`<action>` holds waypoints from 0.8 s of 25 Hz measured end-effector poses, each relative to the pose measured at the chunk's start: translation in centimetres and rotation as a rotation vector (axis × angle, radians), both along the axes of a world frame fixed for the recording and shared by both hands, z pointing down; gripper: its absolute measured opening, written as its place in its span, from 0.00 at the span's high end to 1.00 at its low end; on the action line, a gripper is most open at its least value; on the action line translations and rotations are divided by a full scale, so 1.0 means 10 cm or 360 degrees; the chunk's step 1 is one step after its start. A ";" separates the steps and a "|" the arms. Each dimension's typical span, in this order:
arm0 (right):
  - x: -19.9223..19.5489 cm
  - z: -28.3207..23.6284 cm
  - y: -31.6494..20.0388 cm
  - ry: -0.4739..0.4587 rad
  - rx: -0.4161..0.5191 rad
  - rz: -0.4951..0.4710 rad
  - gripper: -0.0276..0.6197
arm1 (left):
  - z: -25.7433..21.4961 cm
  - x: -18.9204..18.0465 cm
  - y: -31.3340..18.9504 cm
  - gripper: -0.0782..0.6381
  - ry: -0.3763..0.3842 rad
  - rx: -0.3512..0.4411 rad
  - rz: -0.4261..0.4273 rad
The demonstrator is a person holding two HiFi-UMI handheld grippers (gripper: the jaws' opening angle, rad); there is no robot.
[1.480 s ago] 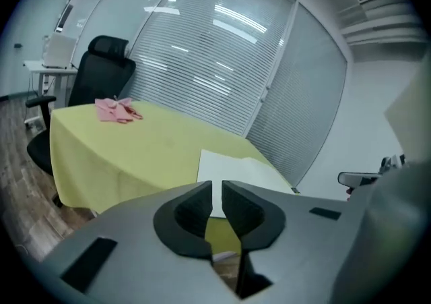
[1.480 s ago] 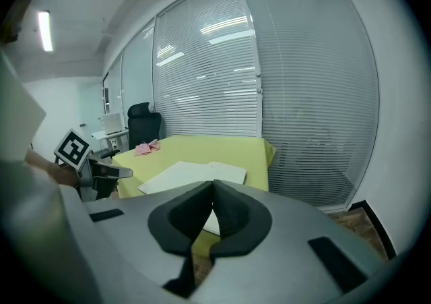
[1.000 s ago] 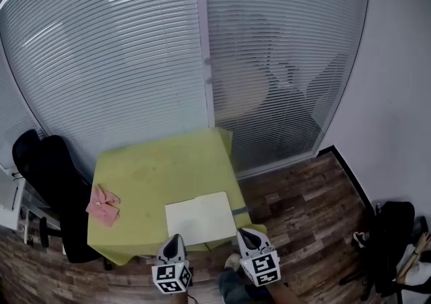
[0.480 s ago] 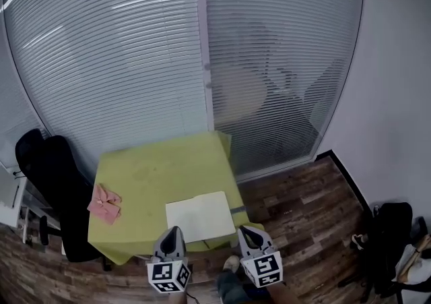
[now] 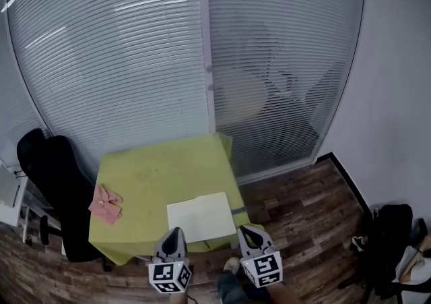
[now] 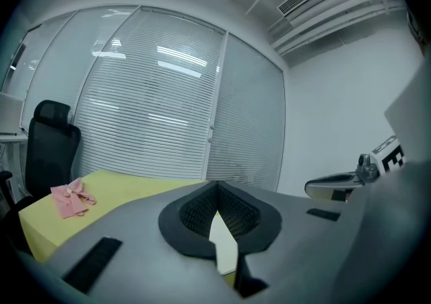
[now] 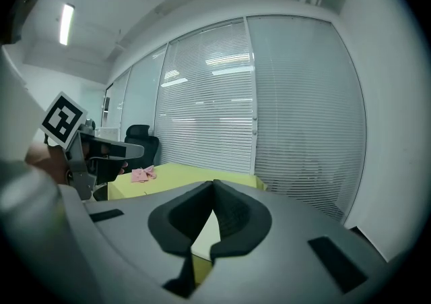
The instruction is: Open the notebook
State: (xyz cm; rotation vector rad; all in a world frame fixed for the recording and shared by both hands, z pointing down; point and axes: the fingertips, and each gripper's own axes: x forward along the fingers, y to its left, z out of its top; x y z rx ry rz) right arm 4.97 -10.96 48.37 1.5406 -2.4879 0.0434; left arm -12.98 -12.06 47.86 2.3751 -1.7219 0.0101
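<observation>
The notebook [image 5: 201, 218] lies closed on the yellow-green table [image 5: 155, 174], near its front right corner, pale cover up, with a dark band at its right edge. My left gripper [image 5: 174, 232] hovers at the table's front edge just left of the notebook, its jaws shut with nothing between them. My right gripper [image 5: 244, 230] hovers off the notebook's front right corner, jaws also shut and holding nothing. In the left gripper view the notebook [image 6: 223, 236] shows as a pale strip below the closed tips [image 6: 217, 185]. The right gripper view shows the notebook [image 7: 205, 232] the same way below the right gripper [image 7: 214, 183].
A crumpled pink cloth [image 5: 106, 203] lies at the table's left edge. A black office chair [image 5: 54, 181] stands left of the table. Glass walls with white blinds [image 5: 135, 60] rise behind it. A dark bag [image 5: 390, 228] sits on the wooden floor at right.
Both grippers have risen slightly at the table's front edge, then held still. The notebook and pink cloth have not moved.
</observation>
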 end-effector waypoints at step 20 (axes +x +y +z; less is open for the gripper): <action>0.01 0.06 -0.05 0.0010 -0.0027 -0.0009 0.94 | 0.08 0.00 -0.05 0.86 0.0045 -0.0035 -0.0002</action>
